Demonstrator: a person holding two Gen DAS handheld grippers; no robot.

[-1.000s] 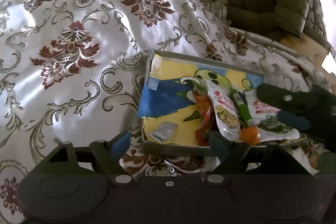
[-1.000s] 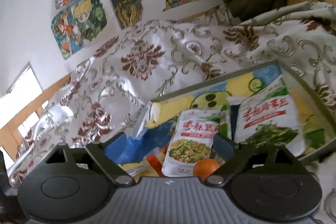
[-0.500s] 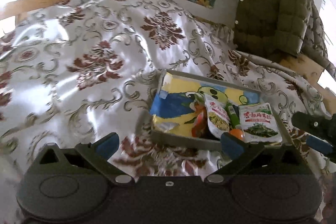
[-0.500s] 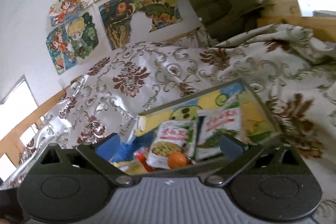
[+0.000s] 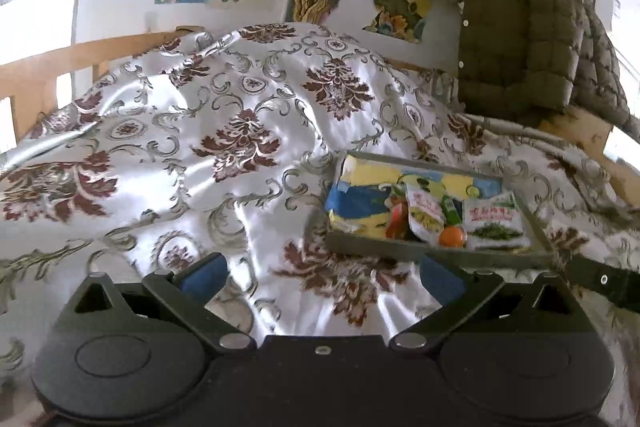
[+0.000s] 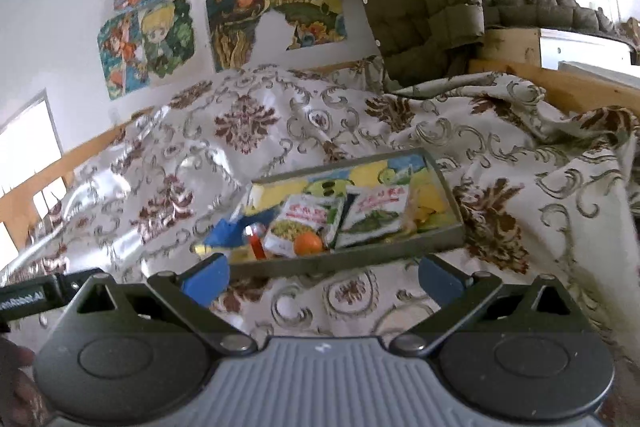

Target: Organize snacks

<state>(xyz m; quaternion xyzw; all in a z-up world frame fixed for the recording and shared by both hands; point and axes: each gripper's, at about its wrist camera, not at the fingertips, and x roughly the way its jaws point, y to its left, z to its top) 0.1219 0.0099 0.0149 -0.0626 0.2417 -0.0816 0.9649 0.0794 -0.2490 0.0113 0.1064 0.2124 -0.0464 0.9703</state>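
Both hand-held grippers pulled back, open | snacks in tray (image 5: 436,254)

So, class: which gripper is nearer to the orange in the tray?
Right, though only slightly. The right gripper hangs open just short of the tray's near wall, facing the orange. The left gripper is open too, back and to the left of the tray.

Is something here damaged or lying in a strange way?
Yes. The wall poster is torn, with a piece missing at its lower right. In the tray, the snacks are heaped at one end: the yellow-green pouch leans tilted, with the orange against it.
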